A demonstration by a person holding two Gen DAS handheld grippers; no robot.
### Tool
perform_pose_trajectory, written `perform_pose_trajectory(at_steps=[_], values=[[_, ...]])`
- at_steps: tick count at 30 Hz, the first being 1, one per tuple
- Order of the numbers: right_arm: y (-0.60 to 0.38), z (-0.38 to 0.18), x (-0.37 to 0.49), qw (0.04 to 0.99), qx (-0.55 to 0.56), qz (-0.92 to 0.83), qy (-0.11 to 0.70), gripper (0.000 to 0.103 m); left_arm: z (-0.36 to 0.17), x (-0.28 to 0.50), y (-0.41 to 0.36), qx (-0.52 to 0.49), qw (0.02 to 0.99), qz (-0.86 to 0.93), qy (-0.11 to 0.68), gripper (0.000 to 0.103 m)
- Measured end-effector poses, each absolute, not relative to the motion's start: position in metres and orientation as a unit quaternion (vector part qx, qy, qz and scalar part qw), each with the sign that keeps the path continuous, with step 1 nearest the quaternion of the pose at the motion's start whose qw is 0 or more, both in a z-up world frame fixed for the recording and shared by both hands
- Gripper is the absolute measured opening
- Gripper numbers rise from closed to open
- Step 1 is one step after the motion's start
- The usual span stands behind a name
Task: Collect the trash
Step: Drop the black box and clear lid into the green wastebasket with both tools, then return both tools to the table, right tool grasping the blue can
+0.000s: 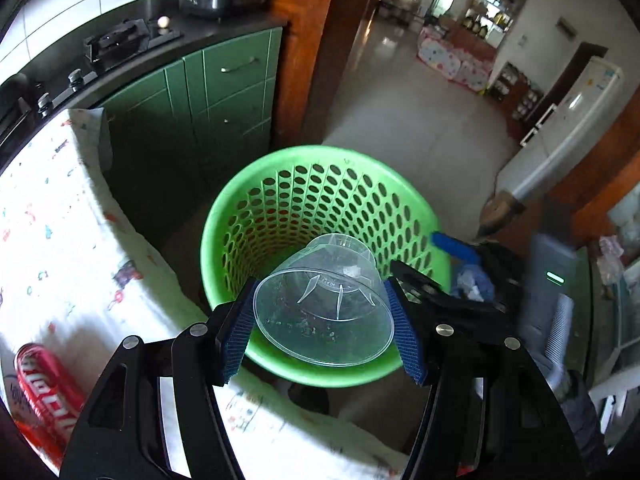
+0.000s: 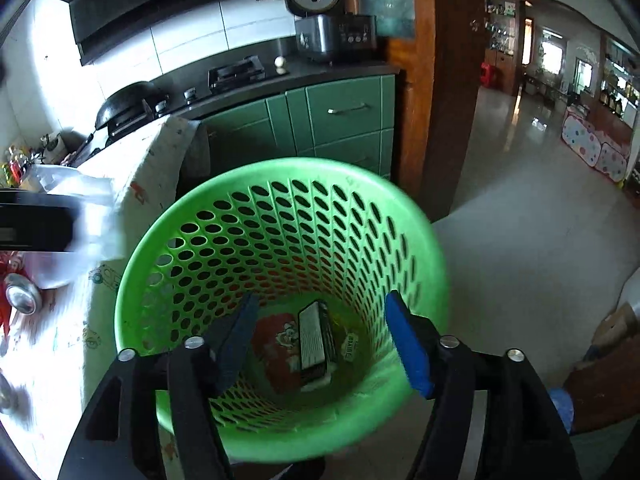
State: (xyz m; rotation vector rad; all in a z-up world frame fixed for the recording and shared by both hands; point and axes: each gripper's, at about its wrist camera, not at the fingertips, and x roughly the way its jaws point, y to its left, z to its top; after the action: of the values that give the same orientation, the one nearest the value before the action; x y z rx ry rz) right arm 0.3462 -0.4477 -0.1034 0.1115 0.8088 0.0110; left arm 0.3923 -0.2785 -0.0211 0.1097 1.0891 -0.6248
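Left of the left gripper [image 1: 324, 320], the red can [image 1: 42, 392] runs off the picture's lower-left edge, so its base is cut off and its lettering reads only in part. The clear plastic cup [image 1: 326, 304] between the pads hides the green basket [image 1: 224, 216]'s floor in the left wrist view. Beyond the right gripper [image 2: 320, 340], the flat packets [image 2: 314, 340] at the basket's bottom carry print too small to read. Far left of that gripper, a black shape [image 2: 32, 222] and white plastic [image 2: 84, 200] are smeared with blur and cropped by the edge; what they are cannot be told.
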Motion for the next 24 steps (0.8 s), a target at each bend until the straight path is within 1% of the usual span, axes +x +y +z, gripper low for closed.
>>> perform_pose_trajectory(at_steps=[4,6,13,19,21,24], values=[[-0.453,-0.092,0.322,0.928,0.052,0.004,0.369,0.068,-0.034,0.402,-0.299,0.053,0.801,-0.289,0.522,0.062],[-0.458,-0.088,0.312,0.932,0.056,0.004,0.359,0.072,-0.038,0.404,-0.308,0.054,0.799,-0.289,0.525,0.062],[-0.463,-0.078,0.277,0.940,0.061,0.001,0.335,0.074,-0.043,0.411,-0.320,0.039,0.795,-0.291,0.530,0.065],[-0.458,-0.074,0.255,0.942,0.064,-0.004,0.330,0.078,-0.028,0.403,-0.317,0.033,0.802,-0.291,0.520,0.067],[-0.453,-0.073,0.249,0.943,0.067,-0.008,0.326,0.084,-0.019,0.397,-0.311,0.032,0.806,-0.292,0.513,0.067],[-0.444,-0.070,0.236,0.944,0.075,-0.004,0.322,0.084,-0.002,0.383,-0.297,0.028,0.814,-0.291,0.502,0.067]])
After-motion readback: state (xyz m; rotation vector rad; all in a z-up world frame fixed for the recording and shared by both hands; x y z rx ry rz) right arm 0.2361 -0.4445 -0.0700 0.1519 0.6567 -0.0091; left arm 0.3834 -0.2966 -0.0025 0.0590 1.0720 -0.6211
